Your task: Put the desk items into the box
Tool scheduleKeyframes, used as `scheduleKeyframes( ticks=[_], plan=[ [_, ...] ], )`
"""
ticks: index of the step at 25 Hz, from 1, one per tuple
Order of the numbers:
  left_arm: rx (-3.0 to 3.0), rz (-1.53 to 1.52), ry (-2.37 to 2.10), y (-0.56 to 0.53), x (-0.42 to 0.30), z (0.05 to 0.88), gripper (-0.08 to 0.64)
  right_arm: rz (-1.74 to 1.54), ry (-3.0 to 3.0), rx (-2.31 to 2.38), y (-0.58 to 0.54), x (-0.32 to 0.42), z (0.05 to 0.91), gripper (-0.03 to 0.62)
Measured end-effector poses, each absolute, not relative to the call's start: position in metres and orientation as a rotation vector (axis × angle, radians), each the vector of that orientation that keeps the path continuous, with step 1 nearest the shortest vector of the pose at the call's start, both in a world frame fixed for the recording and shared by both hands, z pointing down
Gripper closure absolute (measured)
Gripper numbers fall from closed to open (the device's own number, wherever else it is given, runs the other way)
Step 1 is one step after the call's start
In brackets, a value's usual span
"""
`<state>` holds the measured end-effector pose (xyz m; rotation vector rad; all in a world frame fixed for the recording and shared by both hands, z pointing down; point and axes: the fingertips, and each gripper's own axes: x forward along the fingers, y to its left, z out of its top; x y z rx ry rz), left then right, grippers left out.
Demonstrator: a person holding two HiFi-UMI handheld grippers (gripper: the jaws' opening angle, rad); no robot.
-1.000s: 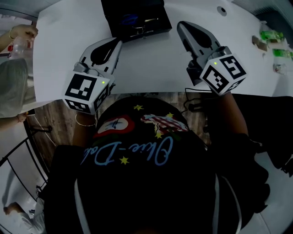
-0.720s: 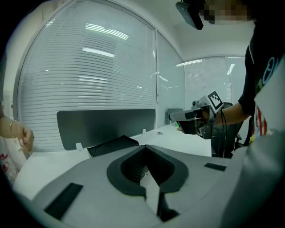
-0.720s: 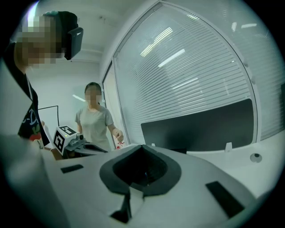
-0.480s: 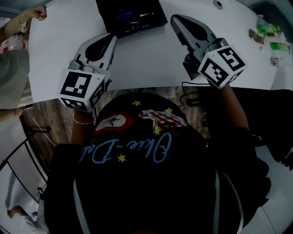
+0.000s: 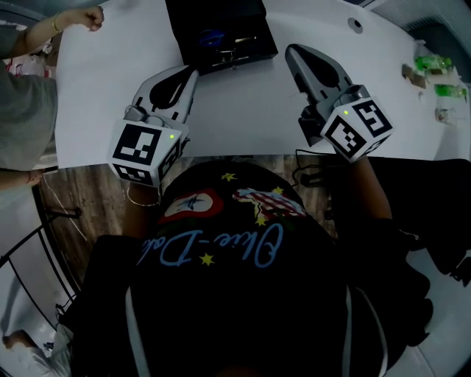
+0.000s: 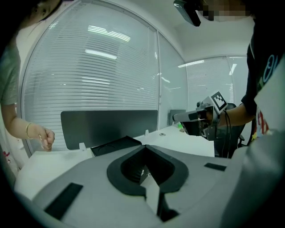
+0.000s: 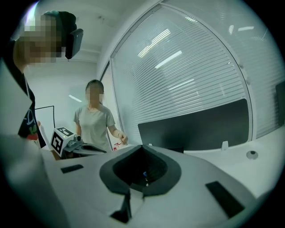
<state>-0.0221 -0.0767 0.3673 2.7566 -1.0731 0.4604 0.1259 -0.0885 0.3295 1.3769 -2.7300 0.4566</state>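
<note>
Left gripper (image 5: pixel 190 74) and right gripper (image 5: pixel 292 53) hover, jaws together.

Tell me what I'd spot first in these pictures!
You'd spot the two big grey claws first. The left gripper and the right gripper are both shut and empty, and they're held above the near side of the white table. Between their tips, farther back on the table, sits an open black box with a few small items inside.

The bench (image 5: pixel 243 110) is white, the box (image 5: pixel 184 22) black. Left gripper (image 5: pixel 193 70) and right gripper (image 5: pixel 291 50) are grey, their cubes (image 5: pixel 140 147) patterned black-and-white.
</note>
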Motion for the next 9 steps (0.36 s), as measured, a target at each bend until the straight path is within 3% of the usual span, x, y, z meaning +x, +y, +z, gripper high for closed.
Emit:
scheduleKeyframes(
  ticks=[9],
  plan=[
    [2.764, 0.321, -1.085, -0.07, -0.02, 0.366, 0.552, 0.437, -2.651, 1.426, -0.067, 0.135, 0.335, 0.583]
  ],
)
